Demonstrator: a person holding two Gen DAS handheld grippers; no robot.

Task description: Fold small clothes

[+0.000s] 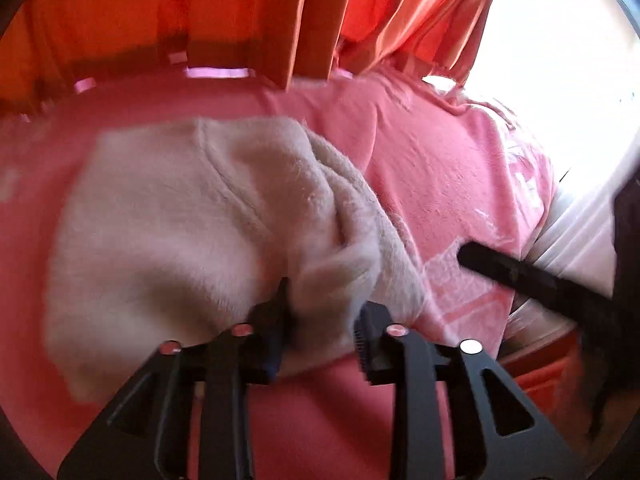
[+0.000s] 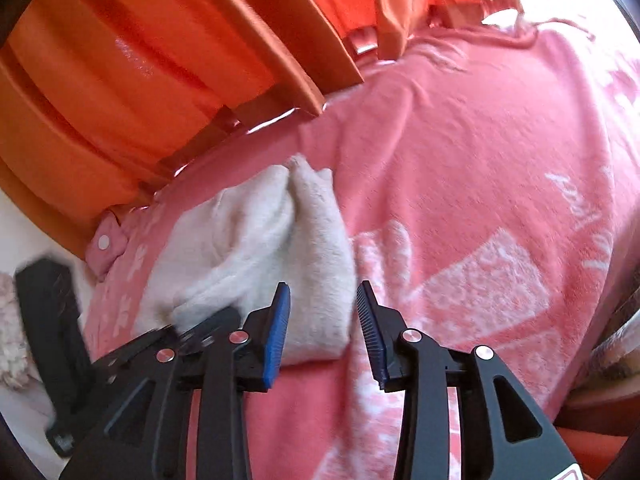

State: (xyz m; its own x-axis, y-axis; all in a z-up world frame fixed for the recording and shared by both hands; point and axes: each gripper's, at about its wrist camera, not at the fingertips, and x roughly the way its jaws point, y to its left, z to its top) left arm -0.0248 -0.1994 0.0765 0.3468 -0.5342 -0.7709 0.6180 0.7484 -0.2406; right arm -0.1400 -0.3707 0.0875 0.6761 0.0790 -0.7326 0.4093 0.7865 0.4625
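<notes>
In your left wrist view, the left gripper (image 1: pixel 322 320) sits nearest the lens, its two black fingers standing apart. The cream fleece garment (image 1: pixel 192 232) bunches up into the gap between them; the blur hides whether the pads press on the cloth or only flank it, so you cannot tell if it is gripped. To the right in the same view, a black finger of your other tool crosses in over the blanket.

In your right wrist view, the right gripper (image 2: pixel 323 324) also stands with its jaws apart. The blue ribbed pads (image 2: pixel 277 336) face each other across an open gap. The near corner of the garment (image 2: pixel 256 248) lies just beyond and between the fingertips, but neither pad touches it. At the left edge, the black body of the left tool reaches in toward the near left side of the garment.

The garment is small, pale and fluffy. It lies on the pink blanket (image 2: pixel 460 184), doubled over with a fold ridge running away from you and a seam line showing on its upper face. The blanket carries a white printed pattern to the right of the garment.

Behind the blanket, along its far edge, hangs an orange pleated curtain (image 1: pixel 240 20). A pink tab with a white snap (image 2: pixel 105 242) lies at the blanket's far left edge, just below the curtain. Bright overexposed light fills the upper right of the left wrist view.
</notes>
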